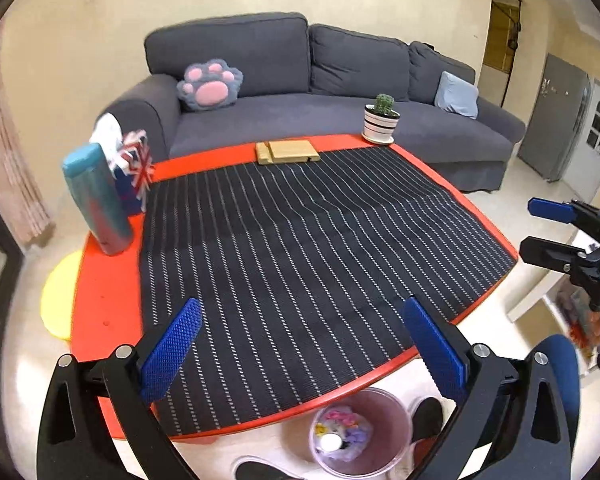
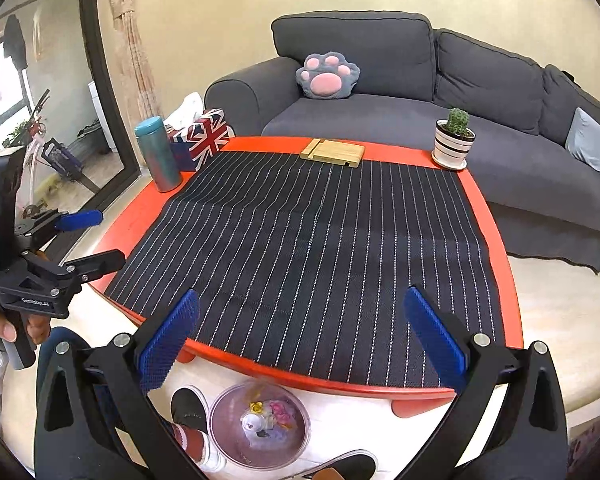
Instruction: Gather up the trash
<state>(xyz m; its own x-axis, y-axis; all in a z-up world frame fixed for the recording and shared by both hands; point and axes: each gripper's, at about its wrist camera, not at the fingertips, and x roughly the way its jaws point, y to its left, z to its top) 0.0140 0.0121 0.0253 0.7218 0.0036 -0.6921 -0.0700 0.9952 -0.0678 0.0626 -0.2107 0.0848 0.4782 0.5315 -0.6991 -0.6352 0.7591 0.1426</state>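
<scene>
A clear round bin (image 1: 360,432) (image 2: 260,424) stands on the floor below the table's near edge, holding crumpled colourful trash (image 1: 342,426) (image 2: 268,414). My left gripper (image 1: 304,344) hovers open above the near edge of the striped mat (image 1: 300,240), nothing between its blue pads. My right gripper (image 2: 300,340) is likewise open and holds nothing over the mat (image 2: 320,240). Each gripper shows in the other's view: the right one (image 1: 540,228) at the right edge, the left one (image 2: 96,236) at the left edge, both open. No loose trash shows on the mat.
On the red table (image 1: 104,304) (image 2: 496,240) stand a teal bottle (image 1: 96,200) (image 2: 158,154), a Union Jack tissue box (image 1: 134,172) (image 2: 202,138), a wooden stand (image 1: 288,152) (image 2: 332,153) and a potted cactus (image 1: 381,118) (image 2: 454,138). A grey sofa (image 1: 300,80) lies behind. The person's shoes (image 2: 188,404) stand beside the bin.
</scene>
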